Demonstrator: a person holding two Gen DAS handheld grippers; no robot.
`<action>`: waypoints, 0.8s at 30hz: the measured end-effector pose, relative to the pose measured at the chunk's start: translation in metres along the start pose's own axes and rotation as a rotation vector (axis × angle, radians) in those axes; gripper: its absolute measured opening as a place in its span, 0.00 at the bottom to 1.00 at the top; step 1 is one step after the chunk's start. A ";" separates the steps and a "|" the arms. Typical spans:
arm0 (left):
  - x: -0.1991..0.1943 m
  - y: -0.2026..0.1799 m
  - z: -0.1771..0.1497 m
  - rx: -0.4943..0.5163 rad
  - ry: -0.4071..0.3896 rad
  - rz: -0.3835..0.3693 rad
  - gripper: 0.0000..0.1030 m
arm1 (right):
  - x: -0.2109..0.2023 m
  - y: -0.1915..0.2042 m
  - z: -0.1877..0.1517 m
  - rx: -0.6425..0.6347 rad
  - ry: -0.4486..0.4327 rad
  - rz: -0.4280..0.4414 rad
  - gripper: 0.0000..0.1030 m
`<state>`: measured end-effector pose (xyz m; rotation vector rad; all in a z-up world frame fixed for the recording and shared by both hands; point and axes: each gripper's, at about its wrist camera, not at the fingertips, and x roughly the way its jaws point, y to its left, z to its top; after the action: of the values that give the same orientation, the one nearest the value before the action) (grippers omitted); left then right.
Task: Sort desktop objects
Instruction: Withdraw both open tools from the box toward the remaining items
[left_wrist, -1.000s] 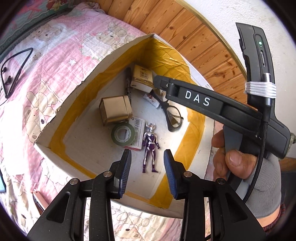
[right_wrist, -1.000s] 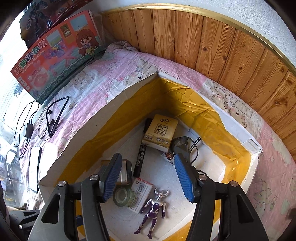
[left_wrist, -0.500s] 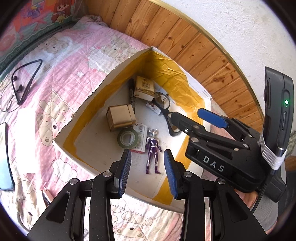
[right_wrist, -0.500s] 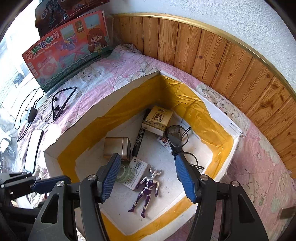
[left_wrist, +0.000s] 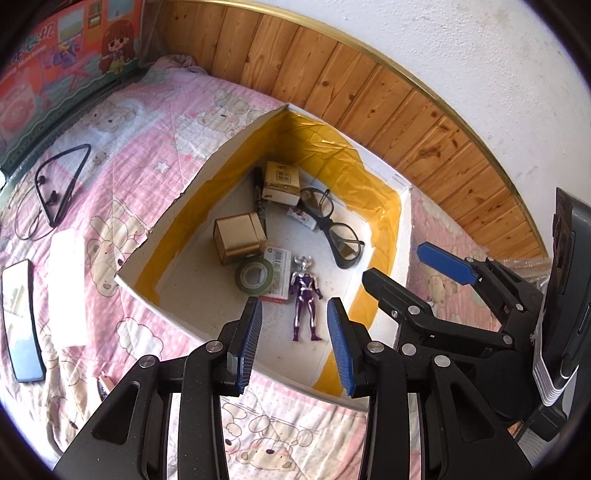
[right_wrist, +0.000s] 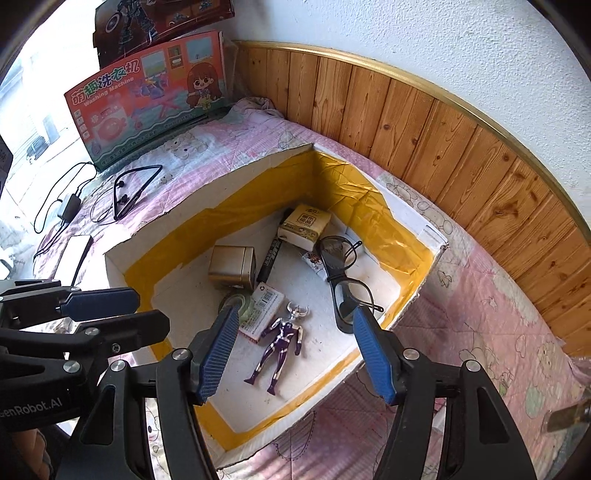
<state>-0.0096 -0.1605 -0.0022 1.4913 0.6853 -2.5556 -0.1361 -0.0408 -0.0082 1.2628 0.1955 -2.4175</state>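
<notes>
1. Your left gripper (left_wrist: 293, 341) has its 2 fingers apart and holds nothing.
2. Your right gripper (right_wrist: 295, 354) is opening, also with nothing between.
3. Figure (right_wrist: 279, 341), tape (left_wrist: 255, 276) and glasses (right_wrist: 341, 275) lie in the box (left_wrist: 402, 221), below both grippers.

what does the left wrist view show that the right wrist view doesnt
Only the left wrist view shows a dark phone lying flat at the left edge of the blanket, and the right tool seen from the side, its jaws opening with nothing between them.

Only the right wrist view shows a dark box standing behind the orange toy box, and a charger plug with its cable.

Both show the white box holding the purple figure, glasses, tape roll, plus the neckband earphones outside.
</notes>
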 end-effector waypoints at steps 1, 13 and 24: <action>-0.001 -0.001 -0.001 0.003 -0.003 0.003 0.38 | -0.002 0.000 -0.002 0.001 -0.002 0.001 0.64; -0.016 -0.014 -0.012 0.041 -0.049 0.049 0.38 | -0.030 0.001 -0.028 0.023 -0.054 0.017 0.64; -0.022 -0.024 -0.023 0.063 -0.067 0.083 0.38 | -0.056 0.007 -0.060 0.053 -0.123 0.053 0.66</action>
<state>0.0126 -0.1321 0.0149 1.4129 0.5277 -2.5734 -0.0594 -0.0132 0.0026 1.1220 0.0626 -2.4599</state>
